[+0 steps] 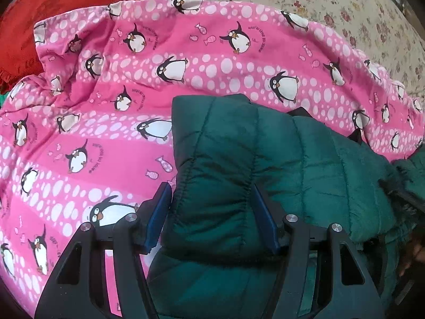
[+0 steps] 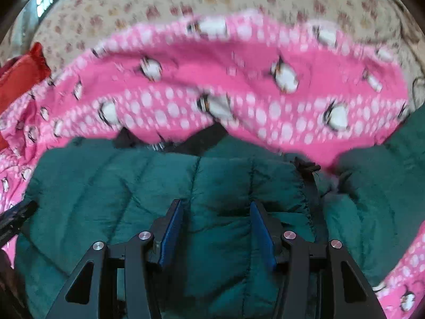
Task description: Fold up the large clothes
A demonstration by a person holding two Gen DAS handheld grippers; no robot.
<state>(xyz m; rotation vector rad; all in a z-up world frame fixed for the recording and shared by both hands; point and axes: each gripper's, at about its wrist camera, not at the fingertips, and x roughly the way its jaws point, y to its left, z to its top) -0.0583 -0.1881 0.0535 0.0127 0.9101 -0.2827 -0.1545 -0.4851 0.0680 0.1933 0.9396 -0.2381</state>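
Note:
A dark green quilted puffer jacket [image 1: 265,154] lies on a pink penguin-print blanket [image 1: 106,133]. In the left wrist view a folded sleeve or panel of the jacket sits between the blue pads of my left gripper [image 1: 211,202], whose jaws stand wide apart on either side of it. In the right wrist view, which is blurred, the jacket [image 2: 132,180] fills the lower half. My right gripper [image 2: 216,218] is open just above its quilted surface. A black lining part [image 2: 207,138] shows at the jacket's far edge.
The pink blanket [image 2: 239,85] lies on a floral bedsheet [image 1: 318,2]. A red ruffled cushion [image 1: 39,21] sits at the far left, also in the right wrist view [image 2: 18,77]. A dark object [image 2: 16,218] shows at the left edge.

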